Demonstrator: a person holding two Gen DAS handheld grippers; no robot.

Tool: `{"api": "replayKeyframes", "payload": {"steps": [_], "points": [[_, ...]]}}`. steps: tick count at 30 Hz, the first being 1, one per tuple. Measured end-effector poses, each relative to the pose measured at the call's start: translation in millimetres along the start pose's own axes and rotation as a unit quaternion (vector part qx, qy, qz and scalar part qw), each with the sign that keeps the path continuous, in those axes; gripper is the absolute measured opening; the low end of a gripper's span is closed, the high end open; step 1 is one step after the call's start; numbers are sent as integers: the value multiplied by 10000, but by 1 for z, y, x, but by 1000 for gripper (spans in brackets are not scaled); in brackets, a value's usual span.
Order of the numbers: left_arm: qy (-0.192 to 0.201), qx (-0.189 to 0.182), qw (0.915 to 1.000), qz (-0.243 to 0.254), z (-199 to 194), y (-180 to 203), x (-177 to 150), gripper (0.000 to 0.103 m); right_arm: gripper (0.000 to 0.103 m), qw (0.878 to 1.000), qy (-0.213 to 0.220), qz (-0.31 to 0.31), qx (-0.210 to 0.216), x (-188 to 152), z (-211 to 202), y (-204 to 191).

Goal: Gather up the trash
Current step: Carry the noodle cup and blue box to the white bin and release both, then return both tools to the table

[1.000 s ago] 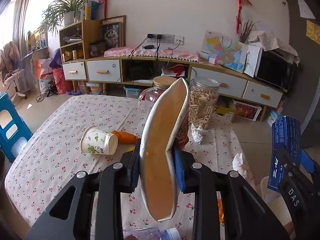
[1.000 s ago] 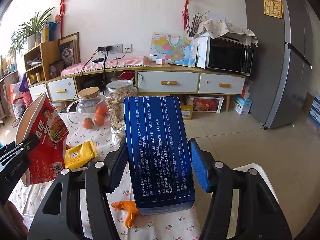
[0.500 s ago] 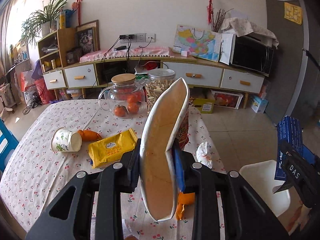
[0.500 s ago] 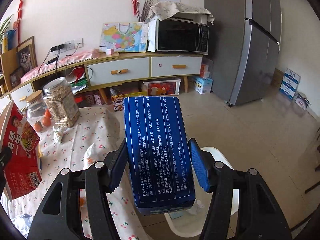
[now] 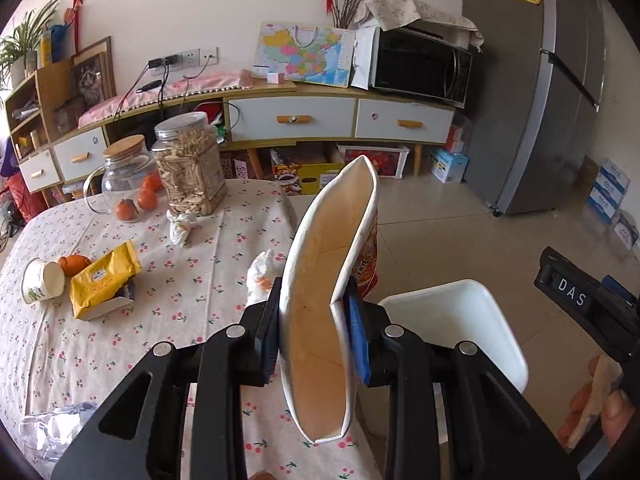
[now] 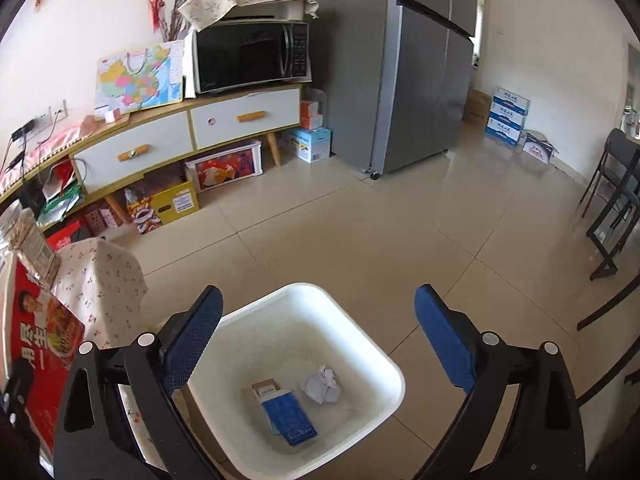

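Your left gripper clamps the flattened red carton at frame centre, while your right gripper gapes wide above the white bin holding the blue box.

Lighting, both wrist views: I read bright, even daylight, no harsh shadows. Glare: a pale sheen on the tiled floor near the refrigerator, brightest toward the right of my right wrist view. Shadows: soft, under the white bin rim. Distortion: strong fisheye bending, the sideboard curving, black vignette in every corner. Focus: mid-room sharp; the crushed carton and gripper bodies close to my lens slightly soft.
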State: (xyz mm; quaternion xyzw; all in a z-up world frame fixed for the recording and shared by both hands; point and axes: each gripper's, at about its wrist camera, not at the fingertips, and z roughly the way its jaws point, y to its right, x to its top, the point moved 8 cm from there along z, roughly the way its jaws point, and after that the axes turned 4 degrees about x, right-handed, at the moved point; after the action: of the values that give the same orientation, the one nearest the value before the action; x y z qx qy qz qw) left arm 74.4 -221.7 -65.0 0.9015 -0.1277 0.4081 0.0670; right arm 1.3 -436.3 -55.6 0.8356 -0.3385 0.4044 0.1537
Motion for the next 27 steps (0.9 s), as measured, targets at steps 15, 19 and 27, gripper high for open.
{"api": "replayKeyframes", "payload": {"steps": [15,19,27], "points": [[-921,-977,9908,183,44,118,-19,75,94,9938,292,1014,-348,30,-5,86],[-838,-726,9933,313,39,103,-17,76,96,9939,267,1037,-276,27,-5,83],[-367,237,9985,326,19,31,-3,78,96,9991,294,294,115,15,-18,18]]}}
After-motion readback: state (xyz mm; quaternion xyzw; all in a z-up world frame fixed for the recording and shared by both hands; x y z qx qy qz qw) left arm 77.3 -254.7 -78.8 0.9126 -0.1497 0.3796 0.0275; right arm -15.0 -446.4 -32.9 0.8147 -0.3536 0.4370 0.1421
